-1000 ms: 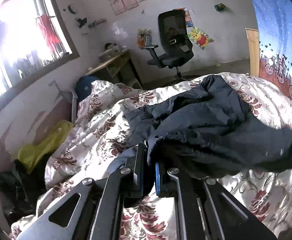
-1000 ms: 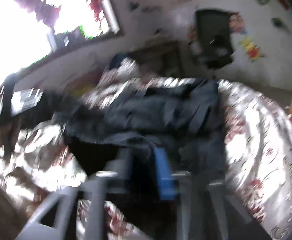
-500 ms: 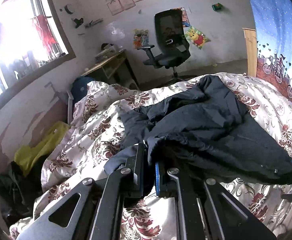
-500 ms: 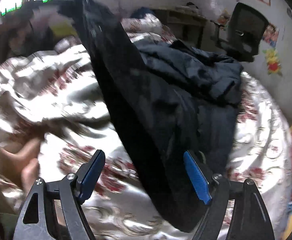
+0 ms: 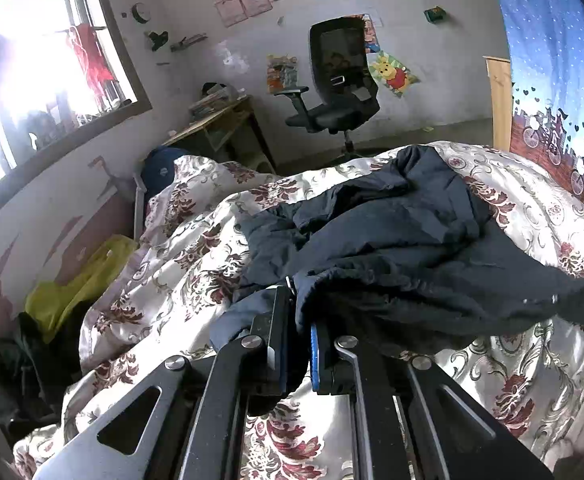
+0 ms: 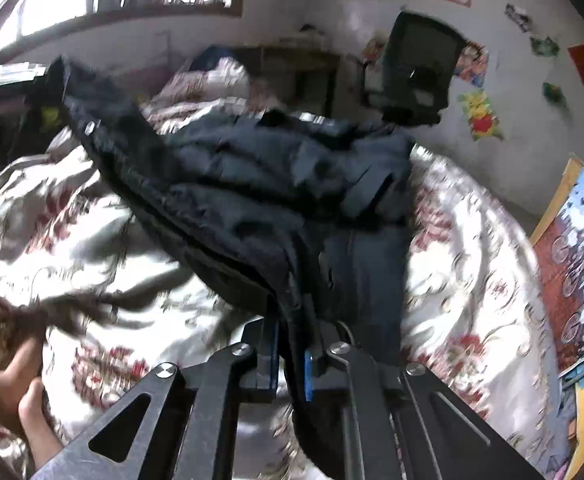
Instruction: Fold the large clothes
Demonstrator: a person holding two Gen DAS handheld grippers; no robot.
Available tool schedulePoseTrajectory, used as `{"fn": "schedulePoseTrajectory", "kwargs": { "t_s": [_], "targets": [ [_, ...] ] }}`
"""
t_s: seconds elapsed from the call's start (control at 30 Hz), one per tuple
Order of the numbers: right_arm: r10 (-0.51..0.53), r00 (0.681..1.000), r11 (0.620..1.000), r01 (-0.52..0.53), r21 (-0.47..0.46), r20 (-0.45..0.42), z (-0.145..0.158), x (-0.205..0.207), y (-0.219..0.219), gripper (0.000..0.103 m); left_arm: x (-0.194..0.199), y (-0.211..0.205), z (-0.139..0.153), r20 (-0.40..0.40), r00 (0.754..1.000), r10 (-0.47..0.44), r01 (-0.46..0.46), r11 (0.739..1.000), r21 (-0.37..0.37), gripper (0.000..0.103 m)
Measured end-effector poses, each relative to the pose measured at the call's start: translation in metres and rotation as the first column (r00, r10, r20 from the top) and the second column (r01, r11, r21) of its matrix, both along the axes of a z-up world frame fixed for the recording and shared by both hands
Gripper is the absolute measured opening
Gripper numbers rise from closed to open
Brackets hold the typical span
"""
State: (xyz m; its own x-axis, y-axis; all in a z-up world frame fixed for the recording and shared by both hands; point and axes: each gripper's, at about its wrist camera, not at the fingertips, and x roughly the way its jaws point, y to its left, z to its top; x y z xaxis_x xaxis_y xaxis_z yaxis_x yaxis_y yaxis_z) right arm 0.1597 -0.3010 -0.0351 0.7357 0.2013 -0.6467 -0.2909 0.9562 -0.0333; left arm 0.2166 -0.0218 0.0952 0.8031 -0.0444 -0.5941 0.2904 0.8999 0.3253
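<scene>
A large dark navy jacket (image 5: 392,240) lies crumpled on a bed with a floral satin cover (image 5: 179,264). My left gripper (image 5: 298,320) is shut on the jacket's hem near a small metal ring and holds it just above the cover. In the right wrist view the same jacket (image 6: 259,184) stretches from the far left down to my right gripper (image 6: 292,328), which is shut on a dark folded edge of it. The right wrist view is blurred.
A black office chair (image 5: 336,92) and a wooden desk (image 5: 215,120) stand by the far wall. A yellow bag (image 5: 79,276) lies beside the bed on the left under the window. A blue patterned curtain (image 5: 552,80) hangs on the right. Bare toes (image 6: 15,392) show at lower left.
My right gripper was open beside the jacket half a second ago and has now shut on its edge. The left gripper keeps its hold; the jacket's right end has lifted.
</scene>
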Motion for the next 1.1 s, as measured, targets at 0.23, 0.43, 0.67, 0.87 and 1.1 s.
{"fn": "schedulePoseTrajectory", "kwargs": {
  "t_s": [0.23,0.43,0.67,0.87,1.1],
  "targets": [
    [-0.021,0.989,1.000,0.023,-0.007,0.147,0.045,0.033,-0.002,0.008,0.008,0.012,0.004,-0.020,0.999,0.044,-0.044,0.999,-0.005,0.008],
    [-0.014,0.976,1.000,0.010,0.020,0.217,0.076,0.074,0.001,0.008,0.026,0.020,0.009,-0.067,0.995,0.071,-0.068,0.997,0.040,0.008],
    [-0.003,0.964,1.000,-0.002,0.018,0.265,0.096,0.115,0.010,0.008,0.064,0.023,0.011,-0.087,0.993,0.086,-0.079,0.993,0.087,0.008],
    [-0.044,0.979,0.997,0.029,0.073,0.202,0.112,0.181,0.004,0.007,0.117,0.031,0.013,-0.031,0.996,0.087,-0.087,0.996,0.016,0.008],
    [-0.045,0.978,0.999,0.045,0.003,0.203,0.118,0.266,0.017,0.006,0.200,0.042,-0.002,-0.012,0.994,0.104,-0.105,0.994,-0.031,0.008]
  ]
}}
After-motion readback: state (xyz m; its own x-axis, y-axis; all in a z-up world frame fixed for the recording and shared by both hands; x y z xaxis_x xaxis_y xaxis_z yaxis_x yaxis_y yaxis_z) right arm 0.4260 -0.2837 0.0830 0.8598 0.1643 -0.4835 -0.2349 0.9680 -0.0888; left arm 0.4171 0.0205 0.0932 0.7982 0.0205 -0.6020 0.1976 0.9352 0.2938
